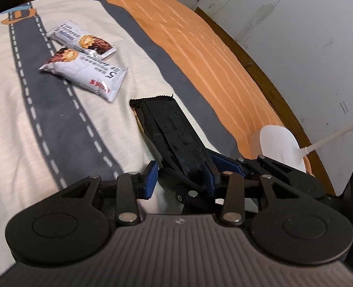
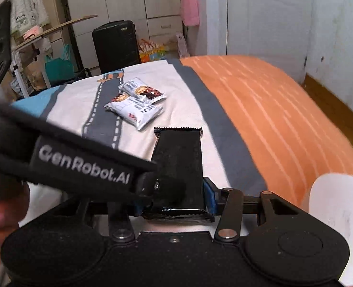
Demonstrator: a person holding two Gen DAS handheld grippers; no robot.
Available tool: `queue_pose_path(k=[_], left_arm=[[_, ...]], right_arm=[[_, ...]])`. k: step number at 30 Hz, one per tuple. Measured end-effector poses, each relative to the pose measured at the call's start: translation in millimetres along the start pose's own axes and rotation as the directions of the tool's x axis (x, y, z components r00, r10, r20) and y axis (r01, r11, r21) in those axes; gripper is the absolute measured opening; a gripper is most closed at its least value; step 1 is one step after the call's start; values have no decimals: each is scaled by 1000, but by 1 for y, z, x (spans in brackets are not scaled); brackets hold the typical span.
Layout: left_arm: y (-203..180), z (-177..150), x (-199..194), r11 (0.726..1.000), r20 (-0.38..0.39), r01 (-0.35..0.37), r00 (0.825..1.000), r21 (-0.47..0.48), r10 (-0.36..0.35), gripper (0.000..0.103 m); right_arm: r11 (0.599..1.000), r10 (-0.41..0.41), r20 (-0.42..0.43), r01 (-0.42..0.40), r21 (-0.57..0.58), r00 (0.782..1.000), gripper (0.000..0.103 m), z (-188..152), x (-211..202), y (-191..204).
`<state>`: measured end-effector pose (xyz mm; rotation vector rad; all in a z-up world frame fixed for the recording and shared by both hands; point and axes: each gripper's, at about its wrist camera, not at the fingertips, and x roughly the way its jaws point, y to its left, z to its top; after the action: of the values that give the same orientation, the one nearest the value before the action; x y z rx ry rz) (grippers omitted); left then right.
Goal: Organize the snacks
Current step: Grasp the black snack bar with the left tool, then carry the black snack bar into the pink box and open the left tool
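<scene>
A black snack packet [image 1: 167, 129] [image 2: 180, 165] is held above the bed. My right gripper [image 2: 174, 201] is shut on its near end, a blue pad on either side. My left gripper [image 1: 181, 177] stands open with its blue pads [image 1: 150, 177] apart, and the right gripper's fingers with the packet reach in between them. The left gripper's body [image 2: 81, 165] crosses the left of the right wrist view. Two white snack packets [image 1: 81, 57] [image 2: 136, 102] with a cookie picture lie side by side on the bedsheet, farther away.
The bed has a cream sheet with a grey road print [image 1: 45, 110] and an orange blanket [image 1: 200, 47] on the right. A white container [image 1: 281, 146] [image 2: 334, 217] stands at the near right. Wall and wooden bed edge [image 1: 272, 91] lie right. A black suitcase [image 2: 115, 45] stands beyond the bed.
</scene>
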<state>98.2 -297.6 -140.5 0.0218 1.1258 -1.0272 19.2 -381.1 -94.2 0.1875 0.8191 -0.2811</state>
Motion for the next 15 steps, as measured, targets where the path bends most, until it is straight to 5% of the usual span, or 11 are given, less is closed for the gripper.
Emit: queue_pose_path(k=[15], left_arm=[[12, -10, -80, 999, -59, -44, 997, -29, 42, 40]], right_arm=[[992, 110, -75, -115, -56, 991, 53, 23, -43, 58]])
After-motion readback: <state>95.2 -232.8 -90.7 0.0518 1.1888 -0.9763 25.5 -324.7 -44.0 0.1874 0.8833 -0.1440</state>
